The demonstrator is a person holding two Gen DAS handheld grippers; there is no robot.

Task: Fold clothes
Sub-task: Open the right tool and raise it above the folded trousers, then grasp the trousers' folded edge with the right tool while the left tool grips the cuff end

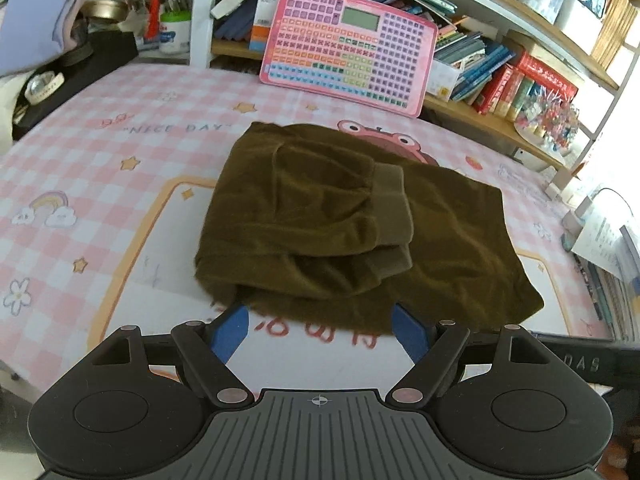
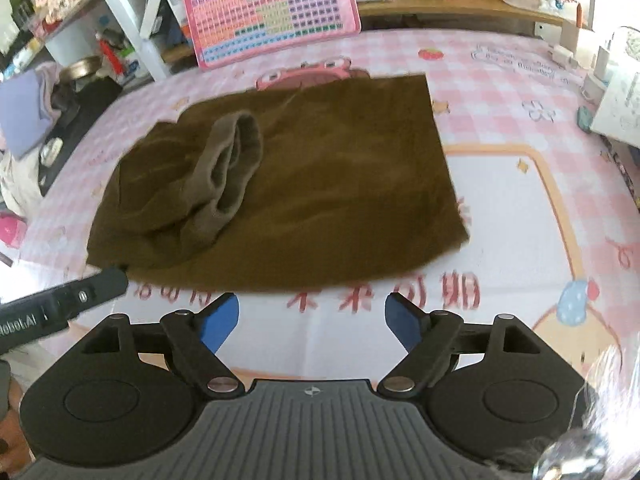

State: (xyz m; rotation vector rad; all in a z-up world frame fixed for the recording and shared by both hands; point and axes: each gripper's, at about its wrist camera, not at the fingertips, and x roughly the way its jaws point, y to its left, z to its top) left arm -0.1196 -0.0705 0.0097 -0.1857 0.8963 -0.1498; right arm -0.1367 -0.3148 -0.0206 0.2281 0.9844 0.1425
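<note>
Left gripper (image 1: 320,330): blue fingers (image 1: 228,334) spread wide, nothing between them; their tips meet the near hem of the garment at 12 o'clock, with the cloth edge lying over them. Whether they touch the cloth cannot be told.

Right gripper (image 2: 312,322): fingers spread wide, empty, just short of the garment's near edge. In this view the other tool's black arm enters at 9 o'clock, its tip at the garment's near left corner.

Olive-brown sweater (image 1: 360,224), partly folded, lies flat on the pink checked table cover (image 1: 100,152). Both sleeves are folded across the body, ribbed cuffs (image 2: 228,168) stacked left of centre in the right view.

Beyond, at 12 o'clock, a pink keyboard toy (image 1: 348,48) leans upright against the bookshelf (image 1: 500,116). Books stand at 1 to 2 o'clock. A folded lilac cloth (image 1: 32,24) sits at 10 o'clock.
</note>
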